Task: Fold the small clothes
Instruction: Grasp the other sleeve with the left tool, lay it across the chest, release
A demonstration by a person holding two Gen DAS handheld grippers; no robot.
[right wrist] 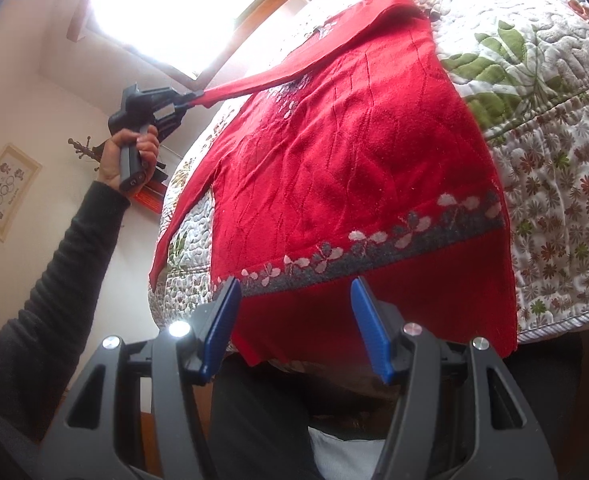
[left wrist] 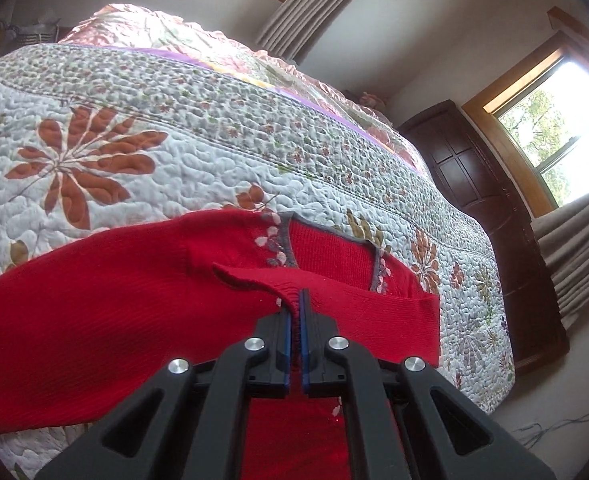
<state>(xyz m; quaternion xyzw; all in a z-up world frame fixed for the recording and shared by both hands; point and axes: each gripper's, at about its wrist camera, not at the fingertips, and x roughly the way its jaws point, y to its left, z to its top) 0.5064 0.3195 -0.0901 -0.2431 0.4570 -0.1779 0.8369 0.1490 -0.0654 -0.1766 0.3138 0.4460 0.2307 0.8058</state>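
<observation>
- The red knitted sweater with a grey band of pale flowers (right wrist: 358, 152) lies spread on the bed, filling the middle of my right wrist view, its hem hanging over the bed edge at the lower centre of the frame.
- The quilted white bedspread with printed rust and green flowers (left wrist: 142, 112) carries it; in my left wrist view the sweater crosses the lower half of the frame, with its grey-trimmed neckline just right of centre.
- My left hand-held gripper (left wrist: 295, 312) is clamped on the red sleeve cuff (left wrist: 254, 280); the blue pads (left wrist: 305, 320) press together with the knit pinched between them.
- In the right wrist view that same left hand-held gripper (right wrist: 192, 96) sits at the upper left of the frame, and the sleeve runs from it in a taut strip up and right toward the sweater's shoulder, lifted off the bedspread.
- My left hand (right wrist: 128, 152) wraps its handle, with a dark ribbed sleeve (right wrist: 54, 264) running down to the lower left of the frame.
- My right hand-held gripper (right wrist: 296, 292) stands wide open at the bottom centre, holding nothing; its blue fingers (right wrist: 368, 320) frame the hem, and I cannot tell whether they touch the knit.
- A dark wooden cabinet (left wrist: 474, 184) stands past the bed at the right of the left wrist view, beside a wood-framed window (left wrist: 554, 128) with beige curtains (left wrist: 582, 252).
</observation>
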